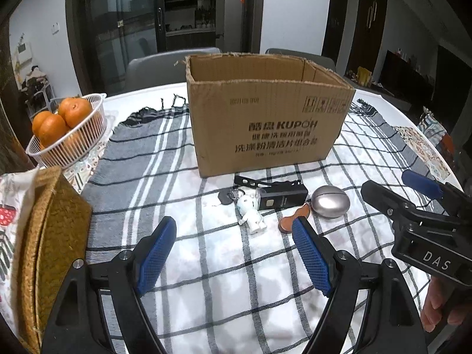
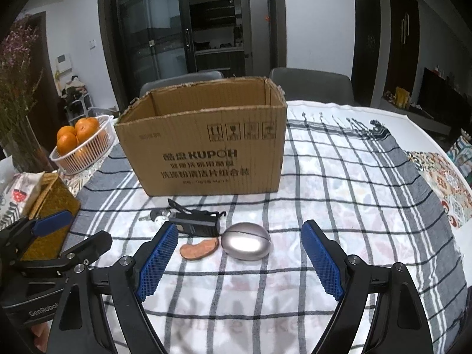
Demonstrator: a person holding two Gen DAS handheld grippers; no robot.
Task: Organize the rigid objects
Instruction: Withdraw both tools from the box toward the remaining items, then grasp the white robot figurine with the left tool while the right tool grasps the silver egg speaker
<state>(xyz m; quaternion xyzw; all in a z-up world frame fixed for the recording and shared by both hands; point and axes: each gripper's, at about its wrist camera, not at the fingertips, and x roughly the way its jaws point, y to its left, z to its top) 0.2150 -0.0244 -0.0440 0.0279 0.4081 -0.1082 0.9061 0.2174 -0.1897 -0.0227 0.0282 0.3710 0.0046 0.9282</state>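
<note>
An open cardboard box (image 1: 265, 118) stands on the checked cloth; it also shows in the right wrist view (image 2: 203, 153). In front of it lie a white figurine keychain (image 1: 250, 211), a black device (image 1: 280, 197) with a strap, a brown leather piece (image 1: 292, 219) and a silver egg-shaped object (image 1: 330, 205). The right wrist view shows the silver object (image 2: 246, 243), the leather piece (image 2: 199, 249) and the black device (image 2: 196, 227). My left gripper (image 1: 236, 250) is open and empty, just short of the figurine. My right gripper (image 2: 240, 253) is open, with the silver object between its fingertips' line.
A white basket of oranges (image 1: 67, 135) sits at the far left. A woven basket (image 1: 50, 236) with patterned cloth stands at the near left. Grey chairs (image 1: 165, 65) stand behind the table. The table edge (image 1: 413, 112) curves at the right.
</note>
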